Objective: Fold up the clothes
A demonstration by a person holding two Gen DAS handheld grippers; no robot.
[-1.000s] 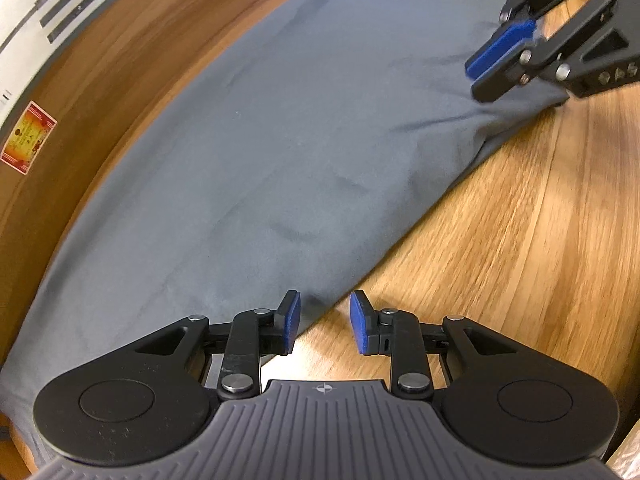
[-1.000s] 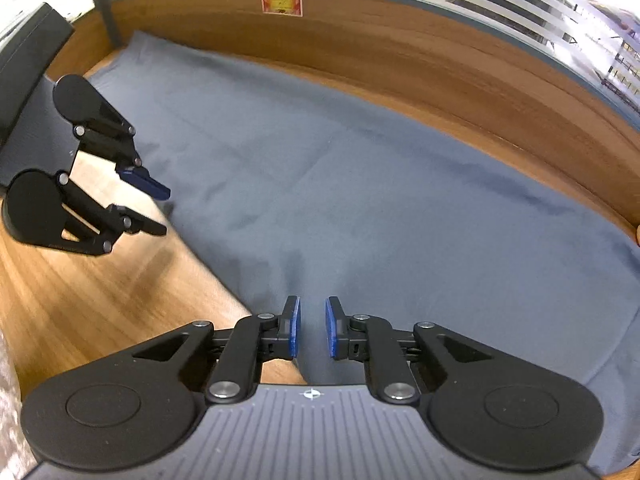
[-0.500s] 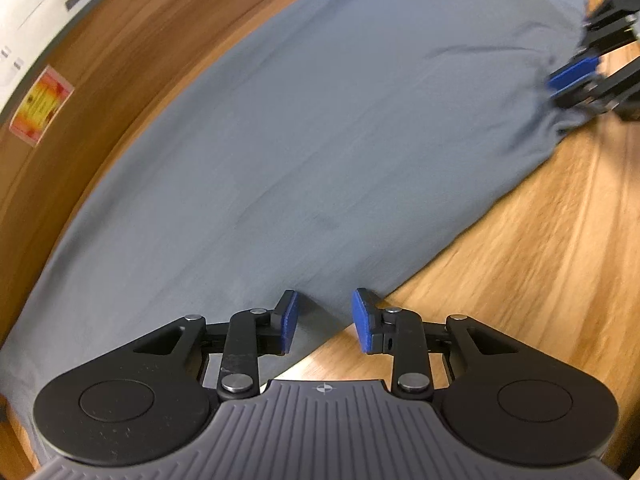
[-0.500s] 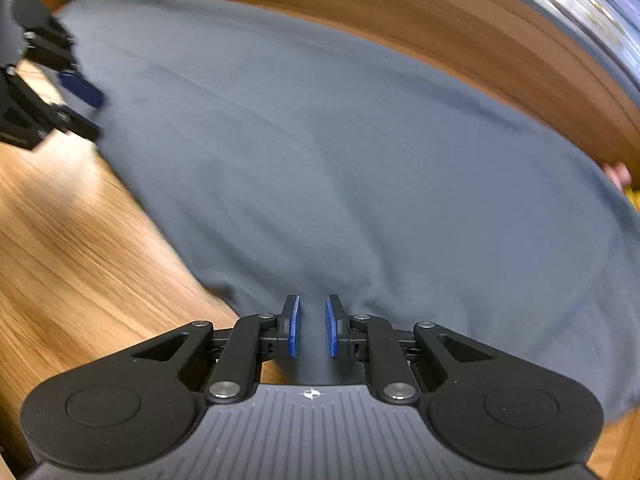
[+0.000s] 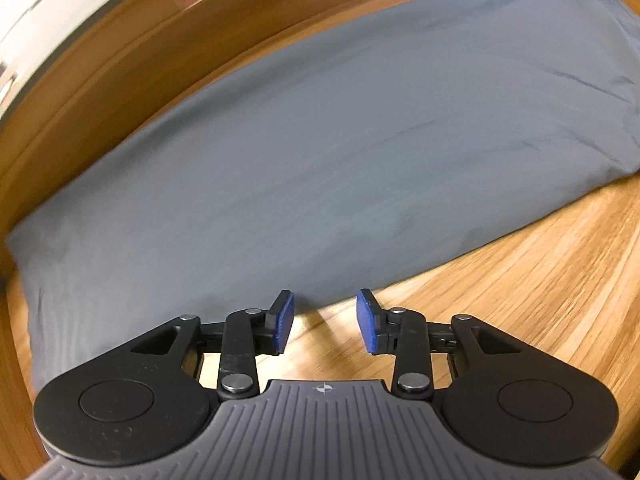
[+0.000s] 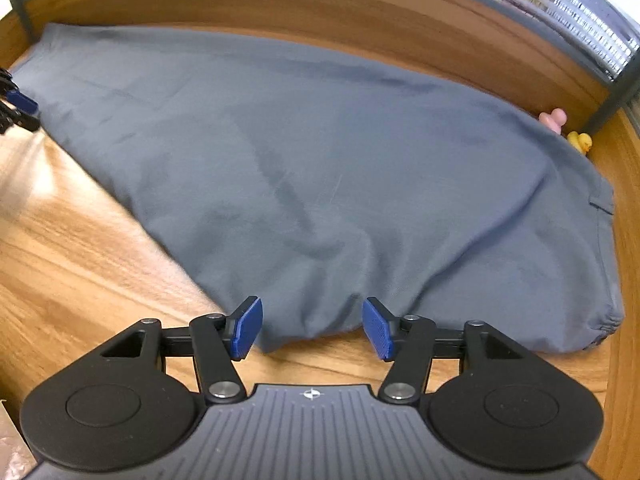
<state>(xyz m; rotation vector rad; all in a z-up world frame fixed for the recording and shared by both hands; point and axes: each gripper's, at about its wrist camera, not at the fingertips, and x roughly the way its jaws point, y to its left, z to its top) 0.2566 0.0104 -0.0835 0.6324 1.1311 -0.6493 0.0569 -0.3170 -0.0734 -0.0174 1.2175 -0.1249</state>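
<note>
Both grippers, left (image 5: 325,320) and right (image 6: 312,327), have just been opening, nothing pinched; grey garment (image 6: 320,168) lies released, fold laid

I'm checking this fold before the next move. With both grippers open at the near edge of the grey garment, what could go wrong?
The right gripper may bunch the puckered garment hem. The left gripper sits mostly over bare table and could miss. Small toys beside the far edge might get dragged.
</note>
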